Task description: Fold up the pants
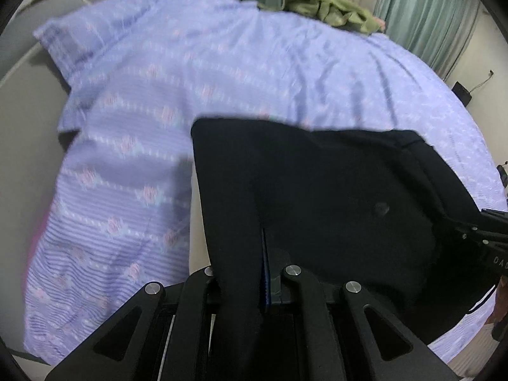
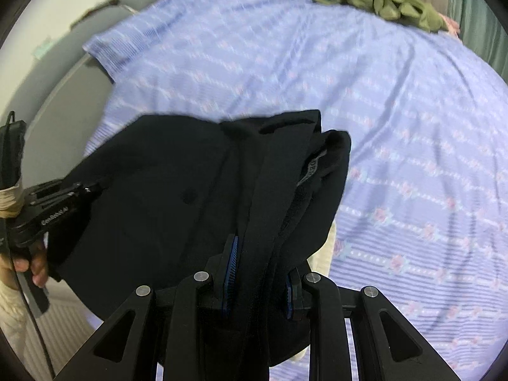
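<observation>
- Left gripper [image 1: 250, 273]: I have its jaws clamped on a thick fold of the black pants [image 1: 317, 197]; the blue pad of one finger [image 1: 265, 273] shows against the cloth.
- Right gripper [image 2: 258, 273]: I have it pinched shut on another bunched edge of the pants, near the waistband, with blue-ribbed pads on either side of the fabric.
- Pants: I hold them between the two grippers, over the lavender bedspread [image 1: 222, 73]; I cannot tell whether the lower fabric touches it. A round button [image 1: 381, 208] faces the left wrist camera, and a grey inner label [image 2: 312, 166] shows in the right wrist view.
- Bedspread: patterned with pale stripes and pink motifs, wrinkled.
- Olive-green garment [image 2: 390, 3]: heaped at the far edge of the bed, well apart from the pants, before green curtains [image 1: 419, 3].
</observation>
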`<action>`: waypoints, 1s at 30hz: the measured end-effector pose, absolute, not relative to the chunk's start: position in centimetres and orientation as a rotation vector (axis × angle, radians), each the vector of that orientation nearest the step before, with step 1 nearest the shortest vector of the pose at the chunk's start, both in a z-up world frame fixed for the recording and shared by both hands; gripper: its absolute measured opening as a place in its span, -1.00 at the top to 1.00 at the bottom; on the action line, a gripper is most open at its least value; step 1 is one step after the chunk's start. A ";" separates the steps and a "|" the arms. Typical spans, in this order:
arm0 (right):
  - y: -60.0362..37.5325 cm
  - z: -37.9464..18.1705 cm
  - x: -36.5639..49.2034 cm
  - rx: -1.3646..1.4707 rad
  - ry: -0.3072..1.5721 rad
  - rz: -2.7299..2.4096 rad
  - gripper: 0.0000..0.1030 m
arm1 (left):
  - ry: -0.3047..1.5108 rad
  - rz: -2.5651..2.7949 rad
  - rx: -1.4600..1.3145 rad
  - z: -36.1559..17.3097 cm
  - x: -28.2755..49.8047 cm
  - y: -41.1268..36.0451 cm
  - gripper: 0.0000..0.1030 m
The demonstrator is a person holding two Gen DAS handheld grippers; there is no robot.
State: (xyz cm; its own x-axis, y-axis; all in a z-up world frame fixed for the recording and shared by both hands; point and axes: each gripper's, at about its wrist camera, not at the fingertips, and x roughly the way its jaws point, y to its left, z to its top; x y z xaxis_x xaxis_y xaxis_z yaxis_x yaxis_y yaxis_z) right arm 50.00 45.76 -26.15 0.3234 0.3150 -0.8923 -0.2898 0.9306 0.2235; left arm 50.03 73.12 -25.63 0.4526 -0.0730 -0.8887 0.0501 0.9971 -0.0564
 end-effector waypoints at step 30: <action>36.7 -14.7 35.6 -0.145 0.976 0.282 -0.56 | 1.002 0.224 0.228 -15.7 32.7 65.6 -0.78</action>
